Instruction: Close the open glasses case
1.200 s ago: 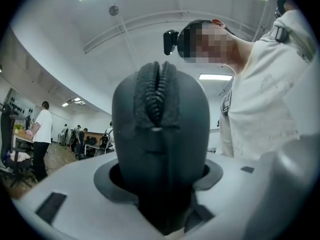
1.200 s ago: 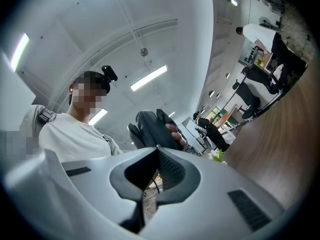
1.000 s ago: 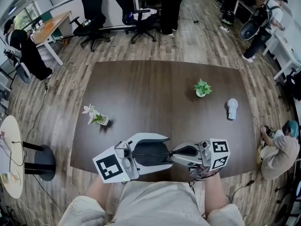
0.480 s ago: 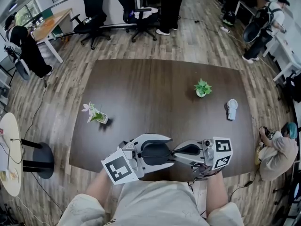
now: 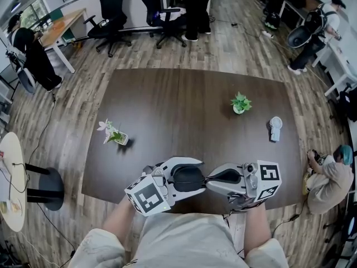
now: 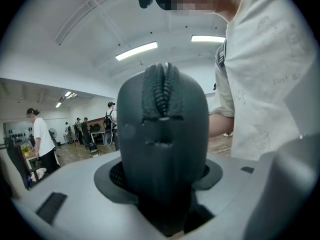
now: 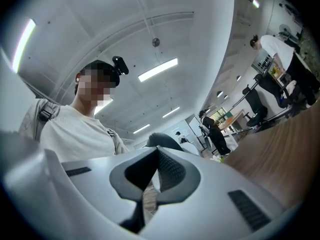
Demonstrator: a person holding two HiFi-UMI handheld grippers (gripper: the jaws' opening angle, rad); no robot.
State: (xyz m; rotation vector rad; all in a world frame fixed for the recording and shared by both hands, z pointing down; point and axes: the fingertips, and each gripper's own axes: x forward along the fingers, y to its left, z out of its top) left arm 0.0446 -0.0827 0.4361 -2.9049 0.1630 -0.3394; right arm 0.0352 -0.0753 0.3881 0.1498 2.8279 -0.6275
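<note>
A dark zippered glasses case [image 5: 188,176] hangs over the table's near edge, clamped between the pale jaws of my left gripper [image 5: 195,177]. In the left gripper view the case [image 6: 162,134] stands on end between the jaws, its zipper seam facing the camera. My right gripper [image 5: 209,178] is shut, with its tips at the case's right end. The right gripper view shows those shut jaws [image 7: 155,169] with the case [image 7: 162,140] just behind them. Whether a zipper tab is pinched there is hidden.
On the dark wooden table [image 5: 184,110] stand a small flower pot [image 5: 114,135] at the left, a green potted plant [image 5: 240,104] and a white handheld fan [image 5: 274,128] at the right. Office chairs and several people surround the table.
My left gripper has shifted right with the case and rolled, so its marker cube sits closer to the middle. The right gripper has edged up slightly and stays shut.
</note>
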